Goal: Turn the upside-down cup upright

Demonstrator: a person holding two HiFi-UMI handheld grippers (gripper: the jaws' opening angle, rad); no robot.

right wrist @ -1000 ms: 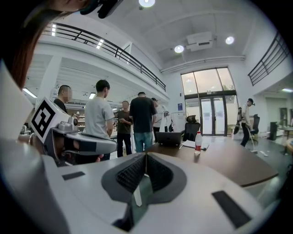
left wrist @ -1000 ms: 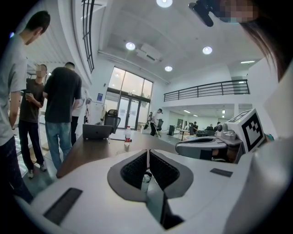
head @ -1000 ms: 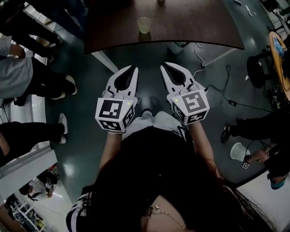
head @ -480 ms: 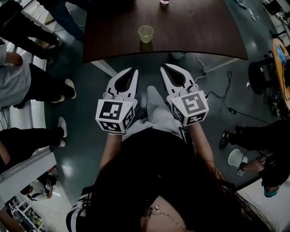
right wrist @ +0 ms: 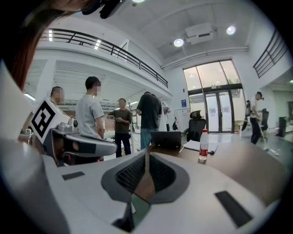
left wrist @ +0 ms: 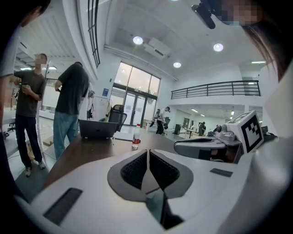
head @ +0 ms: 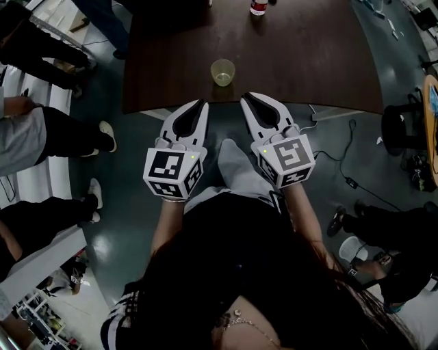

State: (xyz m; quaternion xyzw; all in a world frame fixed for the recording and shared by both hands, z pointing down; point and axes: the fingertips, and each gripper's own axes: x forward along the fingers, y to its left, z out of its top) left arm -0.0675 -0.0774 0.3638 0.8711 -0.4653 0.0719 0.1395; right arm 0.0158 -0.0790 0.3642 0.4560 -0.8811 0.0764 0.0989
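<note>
Pale yellow-green plastic cup (head: 222, 72) stands by the desk's (head: 308, 61) near edge, about midway along it.
Left gripper (head: 200, 104) and right gripper (head: 245, 99) are both pressed together and empty; arriving like this, either could knock the light cup over or off that edge. Compared with a second ago, the desk edge and cup lie much closer to the tips, and a bottle (head: 257, 7) shows farther back.

The table (head: 308, 61) and cup (head: 222, 71) have drawn nearer — left gripper (head: 202, 103) and right gripper (head: 245, 98) now at its edge.
</note>
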